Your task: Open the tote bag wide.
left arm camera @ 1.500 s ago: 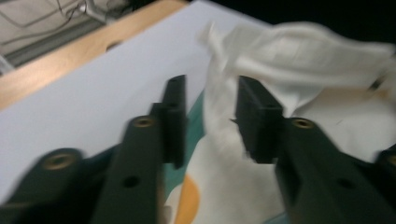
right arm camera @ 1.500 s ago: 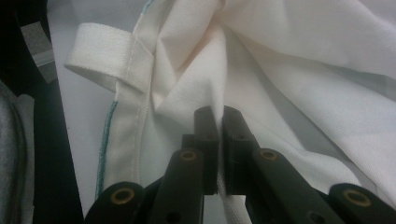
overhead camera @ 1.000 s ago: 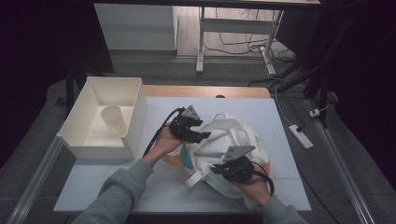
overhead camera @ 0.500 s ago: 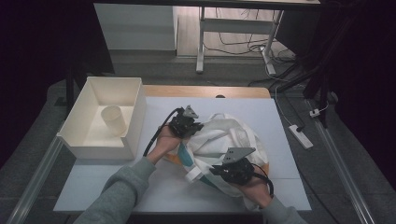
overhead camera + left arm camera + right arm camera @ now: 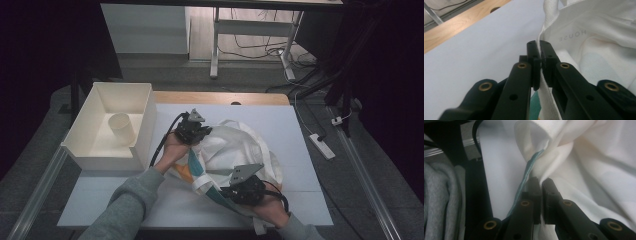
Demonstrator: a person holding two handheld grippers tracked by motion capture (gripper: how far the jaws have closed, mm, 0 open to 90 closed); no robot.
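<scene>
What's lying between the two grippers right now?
Only the white cloth bag, bunched on the table between left gripper and right gripper, per the high view.

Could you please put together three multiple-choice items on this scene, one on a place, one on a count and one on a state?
1. Where does the small cream paper cup stand?
A. Inside the cream open box at the table's left
B. On the white fabric bag
C. On the floor

2. How many grippers pinch the white fabric bag with teal trim?
A. None
B. One
C. Two

3. How do the left gripper's jaws stand?
A. Wide open above the bag
B. Shut on the bag's edge
C. Shut on the cup

Answers: 1 A, the high view shows the cup within the box's walls. 2 C, each gripper view shows white fabric between its black jaws, the right gripper included. 3 B, the left gripper view shows the bag's hem clamped between the pads.
</scene>
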